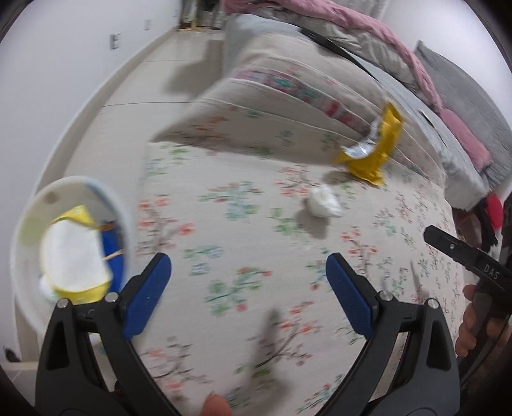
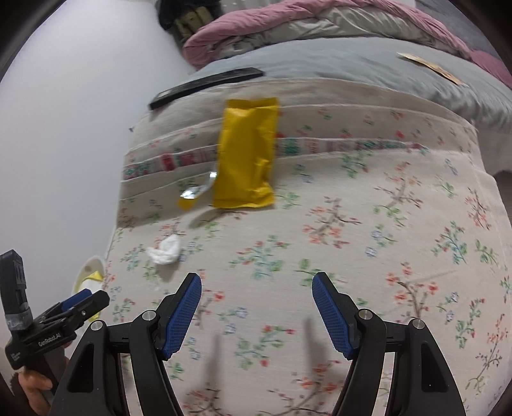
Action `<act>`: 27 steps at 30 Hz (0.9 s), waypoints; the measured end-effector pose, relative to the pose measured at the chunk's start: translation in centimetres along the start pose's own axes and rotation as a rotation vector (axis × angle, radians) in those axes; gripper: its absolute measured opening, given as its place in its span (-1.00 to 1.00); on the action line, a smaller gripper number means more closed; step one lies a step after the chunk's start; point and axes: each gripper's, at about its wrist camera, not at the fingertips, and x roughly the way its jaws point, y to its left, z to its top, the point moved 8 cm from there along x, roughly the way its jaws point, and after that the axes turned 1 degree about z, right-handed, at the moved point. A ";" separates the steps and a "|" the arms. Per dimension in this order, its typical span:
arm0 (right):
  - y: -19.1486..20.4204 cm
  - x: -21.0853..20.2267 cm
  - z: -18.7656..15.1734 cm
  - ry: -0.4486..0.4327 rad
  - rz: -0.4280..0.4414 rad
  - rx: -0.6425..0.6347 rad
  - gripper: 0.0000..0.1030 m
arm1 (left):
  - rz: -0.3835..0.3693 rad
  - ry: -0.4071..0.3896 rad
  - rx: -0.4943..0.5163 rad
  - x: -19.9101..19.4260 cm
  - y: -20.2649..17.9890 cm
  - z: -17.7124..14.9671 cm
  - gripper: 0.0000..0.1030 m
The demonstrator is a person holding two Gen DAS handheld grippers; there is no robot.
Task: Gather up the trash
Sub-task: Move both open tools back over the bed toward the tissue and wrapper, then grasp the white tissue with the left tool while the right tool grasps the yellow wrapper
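A yellow snack wrapper [image 2: 246, 153] with a torn silver strip [image 2: 196, 190] lies on the floral bedspread [image 2: 368, 224]; it also shows in the left wrist view [image 1: 374, 148]. A crumpled white tissue [image 2: 164, 249] lies nearer, also seen in the left wrist view [image 1: 323, 201]. A white bin [image 1: 28, 220] beside the bed holds yellow, white and blue trash. My left gripper [image 1: 248, 275] is open and empty over the bed, right of the bin. My right gripper [image 2: 256, 294] is open and empty above the bedspread, right of the tissue.
A black remote [image 2: 204, 84] lies on the grey sheet beyond the wrapper. A pink and grey quilt [image 2: 320, 22] is bunched at the back. A brown paper scrap [image 2: 428, 65] lies on the grey sheet. The tiled floor [image 1: 144, 80] and white wall lie left of the bed.
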 end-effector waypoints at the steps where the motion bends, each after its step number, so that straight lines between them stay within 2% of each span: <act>1: -0.4 0.0 -0.1 0.002 -0.004 0.007 0.42 | -0.009 0.001 0.011 0.4 -0.7 0.0 0.88; 7: -2.8 0.0 -0.3 0.018 -0.027 0.057 0.42 | -0.044 -0.005 0.037 2.4 -3.2 0.5 0.58; 12: -4.2 0.4 -0.1 0.031 -0.042 0.089 0.42 | -0.090 -0.018 0.044 3.4 -4.5 1.2 0.10; 16: -5.0 0.7 0.0 0.039 -0.050 0.108 0.42 | -0.129 -0.035 0.017 4.1 -4.8 2.0 -0.10; 21: -5.7 1.1 0.1 0.047 -0.056 0.129 0.42 | -0.157 -0.034 0.008 4.8 -5.1 2.6 -0.49; 24: -5.8 1.7 0.5 0.052 -0.058 0.135 0.42 | -0.153 -0.047 0.019 4.7 -5.2 2.7 -0.65; 27: -5.5 2.1 1.1 0.050 -0.065 0.132 0.42 | -0.148 -0.039 0.012 4.4 -5.2 2.7 -0.71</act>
